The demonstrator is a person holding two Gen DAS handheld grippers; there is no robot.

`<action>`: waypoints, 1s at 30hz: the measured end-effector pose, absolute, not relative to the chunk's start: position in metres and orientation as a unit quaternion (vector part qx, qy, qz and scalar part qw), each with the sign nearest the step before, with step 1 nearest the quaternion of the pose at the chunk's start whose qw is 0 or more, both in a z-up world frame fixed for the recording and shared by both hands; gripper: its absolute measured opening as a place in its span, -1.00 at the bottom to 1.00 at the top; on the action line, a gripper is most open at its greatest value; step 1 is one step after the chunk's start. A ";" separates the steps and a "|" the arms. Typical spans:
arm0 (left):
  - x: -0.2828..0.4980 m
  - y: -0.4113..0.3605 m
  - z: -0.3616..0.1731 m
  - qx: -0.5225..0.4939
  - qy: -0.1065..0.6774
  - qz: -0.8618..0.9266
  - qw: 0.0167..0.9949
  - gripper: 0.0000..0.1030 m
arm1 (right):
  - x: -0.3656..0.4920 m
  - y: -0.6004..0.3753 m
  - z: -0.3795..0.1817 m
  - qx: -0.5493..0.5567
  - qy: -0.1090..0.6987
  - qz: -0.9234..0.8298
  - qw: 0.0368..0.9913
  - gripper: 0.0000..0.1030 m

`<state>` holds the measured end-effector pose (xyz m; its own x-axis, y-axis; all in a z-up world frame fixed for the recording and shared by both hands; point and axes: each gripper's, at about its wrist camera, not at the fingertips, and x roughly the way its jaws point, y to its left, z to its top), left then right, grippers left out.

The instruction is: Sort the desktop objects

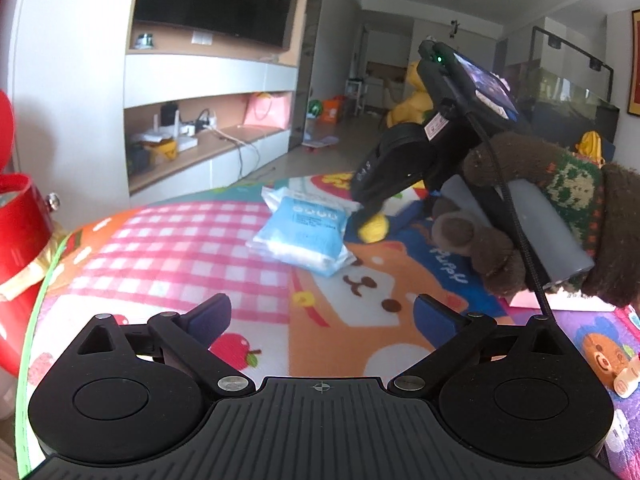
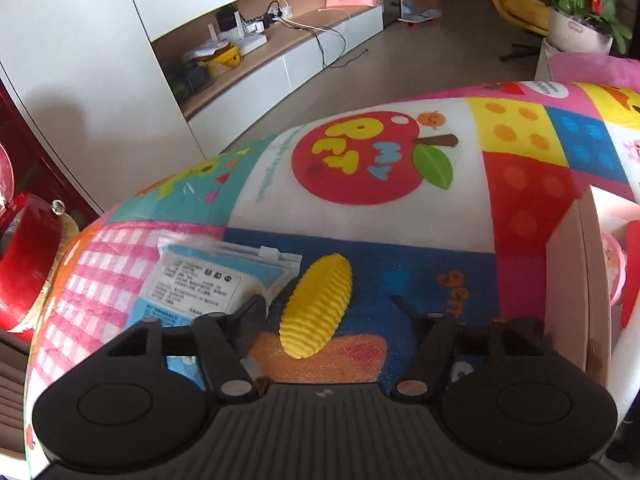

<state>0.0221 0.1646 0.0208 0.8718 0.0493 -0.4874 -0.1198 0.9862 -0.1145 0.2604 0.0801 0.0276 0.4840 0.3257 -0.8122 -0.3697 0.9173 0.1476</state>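
the yellow ribbed toy [image 2: 318, 306] lies on the patterned bench [image 2: 360, 216], touching the blue packet [image 2: 208, 280]. the right tongs [image 2: 328, 312] are held apart around it, pads not yet pressing. the left tongs [image 1: 322, 314] stand wide and empty. a pick-up seems in hand; next, closing squarely on the toy is called for.

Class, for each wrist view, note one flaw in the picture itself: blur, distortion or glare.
Left wrist view: the gloved hand and blue-and-white packet are motion-blurred; the cabinet edges bow from the fisheye. Right wrist view: the ridged yellow toy corn is sharp; the colourful play mat curves strongly.
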 end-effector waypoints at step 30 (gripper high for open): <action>0.013 0.042 0.006 0.017 0.326 -0.132 0.936 0.98 | 0.068 -0.161 0.080 -0.034 0.402 0.247 0.881 -0.17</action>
